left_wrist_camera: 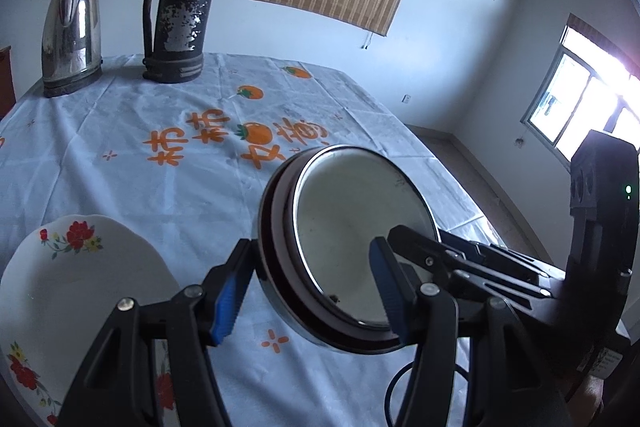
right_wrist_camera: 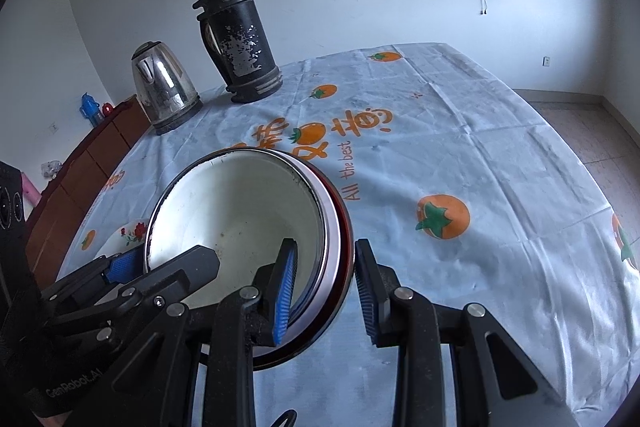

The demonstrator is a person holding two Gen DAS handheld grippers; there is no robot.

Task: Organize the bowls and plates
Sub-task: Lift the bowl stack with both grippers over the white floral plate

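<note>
Enamelled steel bowl (right_wrist_camera: 240,227): rigid, slick, chippable; rim wall pinched in right claw (right_wrist_camera: 326,291), left claw (left_wrist_camera: 308,291) astride opposite rim, grip unclear.

Left tool (left_wrist_camera: 308,297) straddles the tilted bowl's (left_wrist_camera: 352,227) rim beside floral plate (left_wrist_camera: 76,291).

On my tablecloth (right_wrist_camera: 460,147) I read the orange English line "All the best", running up beside the printed persimmon in the right wrist view. Next to it stand large orange Chinese characters; in the left wrist view two of them look like 柿柿 (left_wrist_camera: 188,139), while the others are partly hidden by the bowl (left_wrist_camera: 352,247) and I cannot read them for sure. On the black body of my left gripper (right_wrist_camera: 72,385), low in the right wrist view, white lettering reads "GenRobot.AI", cut off at its end.
</note>
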